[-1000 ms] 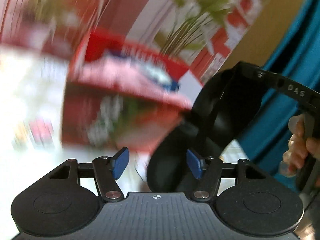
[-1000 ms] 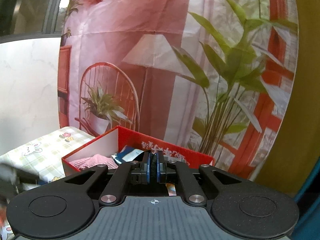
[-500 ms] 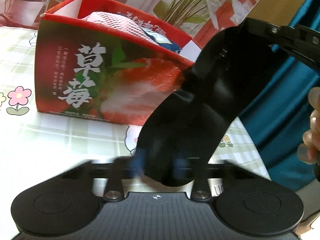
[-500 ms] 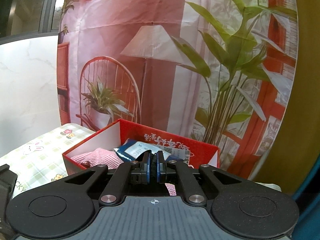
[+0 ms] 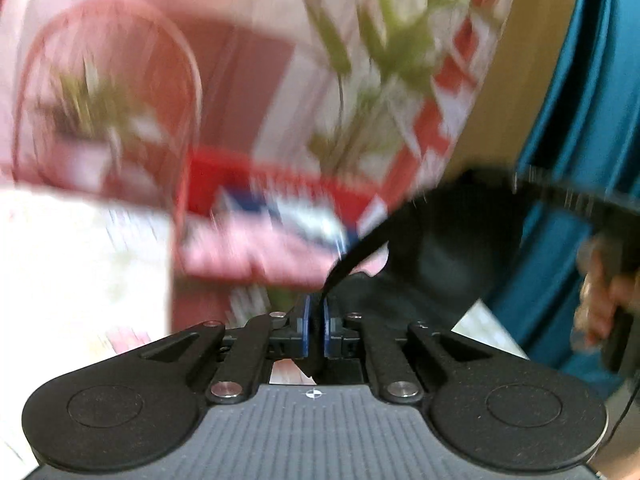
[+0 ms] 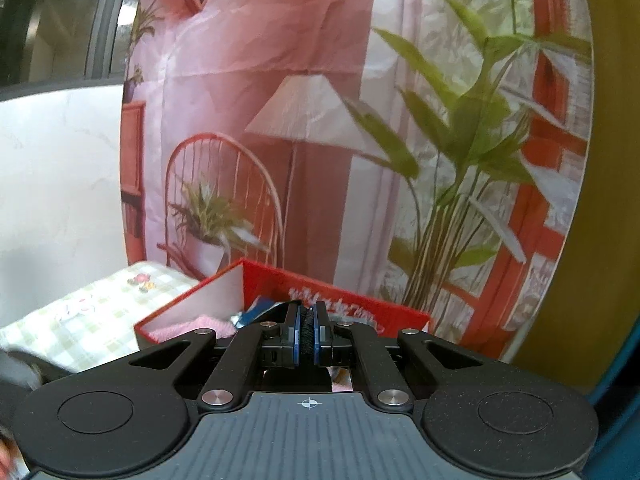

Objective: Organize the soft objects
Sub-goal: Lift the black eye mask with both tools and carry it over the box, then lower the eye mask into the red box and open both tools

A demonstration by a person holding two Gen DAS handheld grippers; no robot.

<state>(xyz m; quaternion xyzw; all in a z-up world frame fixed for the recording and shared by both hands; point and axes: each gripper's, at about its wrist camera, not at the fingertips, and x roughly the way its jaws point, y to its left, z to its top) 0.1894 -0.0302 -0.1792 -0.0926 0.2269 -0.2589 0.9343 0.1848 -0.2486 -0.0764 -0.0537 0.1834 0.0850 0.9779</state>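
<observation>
It looked like a home room staged for recording: a printed backdrop (image 6: pixel 320 128) of a lamp, a wicker chair and leafy plants hung behind a tabletop under a checked, cartoon-flowered cloth (image 6: pixel 92 312), with a red strawberry box (image 6: pixel 280 284) standing before that backdrop and teal curtains (image 5: pixel 580 120) to its right.
</observation>
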